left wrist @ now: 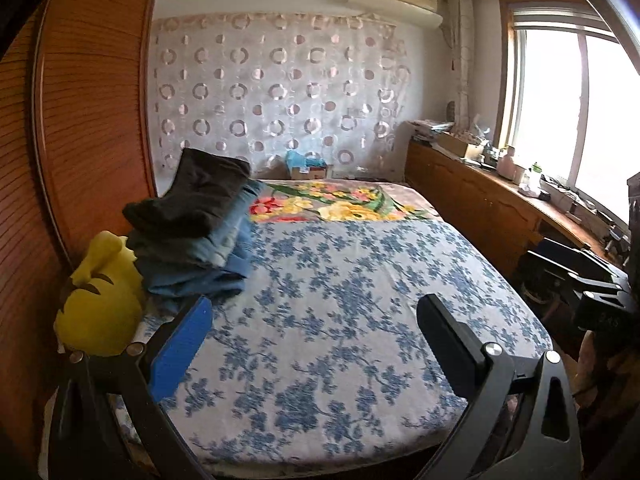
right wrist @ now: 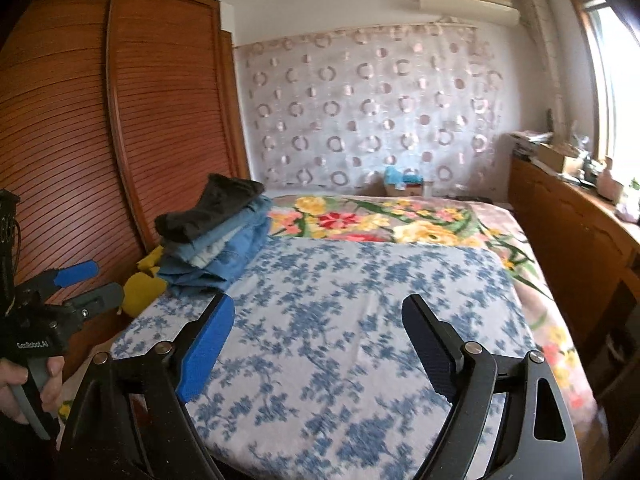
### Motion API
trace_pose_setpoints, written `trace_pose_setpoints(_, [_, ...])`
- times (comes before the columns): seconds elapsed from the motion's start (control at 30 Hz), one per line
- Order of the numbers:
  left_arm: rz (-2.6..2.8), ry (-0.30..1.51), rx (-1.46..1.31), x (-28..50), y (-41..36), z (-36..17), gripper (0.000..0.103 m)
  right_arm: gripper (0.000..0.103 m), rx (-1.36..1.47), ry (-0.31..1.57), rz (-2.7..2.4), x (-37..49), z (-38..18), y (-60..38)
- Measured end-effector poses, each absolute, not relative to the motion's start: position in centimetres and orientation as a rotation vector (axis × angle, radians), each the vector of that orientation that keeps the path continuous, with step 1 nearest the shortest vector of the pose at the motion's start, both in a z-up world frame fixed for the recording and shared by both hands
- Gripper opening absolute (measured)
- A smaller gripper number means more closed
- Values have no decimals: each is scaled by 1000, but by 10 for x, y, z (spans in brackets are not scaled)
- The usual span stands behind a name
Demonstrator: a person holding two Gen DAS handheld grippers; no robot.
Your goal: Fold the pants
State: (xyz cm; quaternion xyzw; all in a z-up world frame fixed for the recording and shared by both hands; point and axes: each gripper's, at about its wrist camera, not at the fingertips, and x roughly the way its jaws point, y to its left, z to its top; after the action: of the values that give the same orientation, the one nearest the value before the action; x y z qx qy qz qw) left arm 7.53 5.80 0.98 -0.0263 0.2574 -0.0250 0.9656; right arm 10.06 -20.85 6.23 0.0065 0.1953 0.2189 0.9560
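Note:
A stack of folded pants (left wrist: 192,248) (right wrist: 216,248), blue denim with a black pair (left wrist: 196,196) (right wrist: 216,206) on top, lies at the left edge of the bed. My left gripper (left wrist: 316,304) hovers over the blue-flowered sheet (left wrist: 340,272) to the right of the stack, open, with nothing between its fingers. My right gripper (right wrist: 320,302) is also open and empty above the sheet (right wrist: 360,280), nearer the foot of the bed. In the right wrist view the left gripper (right wrist: 86,284) shows at the far left, held by a hand (right wrist: 16,384).
A yellow plush toy (left wrist: 100,300) (right wrist: 144,286) sits against the stack. A slatted wooden wardrobe (left wrist: 88,120) (right wrist: 80,140) lines the left side. A low wooden cabinet (left wrist: 480,204) (right wrist: 568,232) with clutter runs under the window on the right. A colourful flowered blanket (left wrist: 344,200) covers the bed's far end.

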Motion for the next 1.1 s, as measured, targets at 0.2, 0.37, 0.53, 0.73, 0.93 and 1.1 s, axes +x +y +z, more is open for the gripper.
trace_pose_setpoints(0.2, [-72, 514, -44, 75, 38, 13, 102, 87, 31, 398, 396, 86, 57, -224])
trace_pose_setpoints(0.37, [-85, 506, -24, 75, 23, 21, 102, 87, 31, 388, 371, 78, 60, -230])
trace_pose_setpoints(0.53, [-97, 484, -5, 71, 14, 36, 102, 87, 47, 358, 354, 71, 66, -233])
trace_pose_setpoints(0.73, [-90, 458, 6, 60, 10, 49, 102, 87, 56, 325, 340, 61, 68, -235])
trace_pose_setpoints(0.93, [-76, 429, 6, 49, 14, 59, 102, 87, 53, 304, 342, 57, 66, -233])
trace_pose_setpoints(1.1, [-59, 416, 9, 41, 19, 62, 102, 87, 49, 284, 334, 57, 65, -232])
